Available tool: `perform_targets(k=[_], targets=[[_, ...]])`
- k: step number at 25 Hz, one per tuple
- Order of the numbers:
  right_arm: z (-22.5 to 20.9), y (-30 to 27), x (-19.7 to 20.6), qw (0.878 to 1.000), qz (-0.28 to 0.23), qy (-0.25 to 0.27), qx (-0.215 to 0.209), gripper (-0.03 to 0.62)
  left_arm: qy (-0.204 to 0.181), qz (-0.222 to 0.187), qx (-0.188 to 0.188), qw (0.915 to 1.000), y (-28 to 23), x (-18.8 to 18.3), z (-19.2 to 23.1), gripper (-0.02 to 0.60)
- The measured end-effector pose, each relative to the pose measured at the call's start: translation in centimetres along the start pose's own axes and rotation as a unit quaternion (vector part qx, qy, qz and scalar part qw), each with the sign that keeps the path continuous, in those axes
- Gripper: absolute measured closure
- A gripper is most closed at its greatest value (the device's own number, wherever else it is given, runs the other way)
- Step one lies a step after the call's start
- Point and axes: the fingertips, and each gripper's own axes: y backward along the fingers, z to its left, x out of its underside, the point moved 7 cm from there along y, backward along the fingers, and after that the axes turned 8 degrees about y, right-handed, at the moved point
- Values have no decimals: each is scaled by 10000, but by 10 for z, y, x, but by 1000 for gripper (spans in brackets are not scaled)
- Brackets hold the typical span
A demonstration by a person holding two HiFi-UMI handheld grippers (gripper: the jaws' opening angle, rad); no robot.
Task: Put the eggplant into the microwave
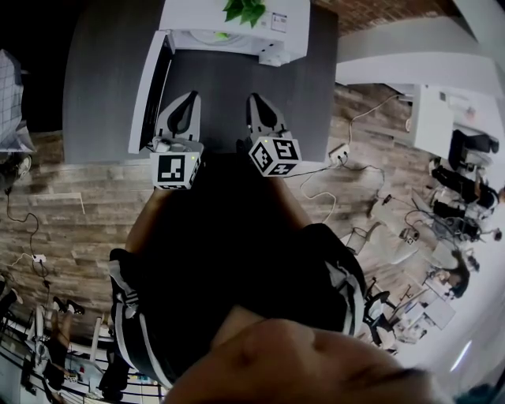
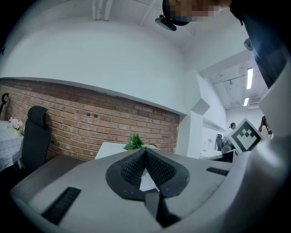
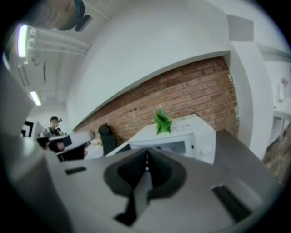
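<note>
We count one microwave, one plant, one table and one chair. We count two grippers: left gripper, right gripper. We count two marker cubes, one per gripper, and one power strip.
</note>
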Motion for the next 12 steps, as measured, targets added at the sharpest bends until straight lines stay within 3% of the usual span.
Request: perform_targets(k=[12], targets=[[2, 1, 11, 9998, 75, -146, -88, 562, -44, -5, 22, 10000, -1, 1, -2, 546]])
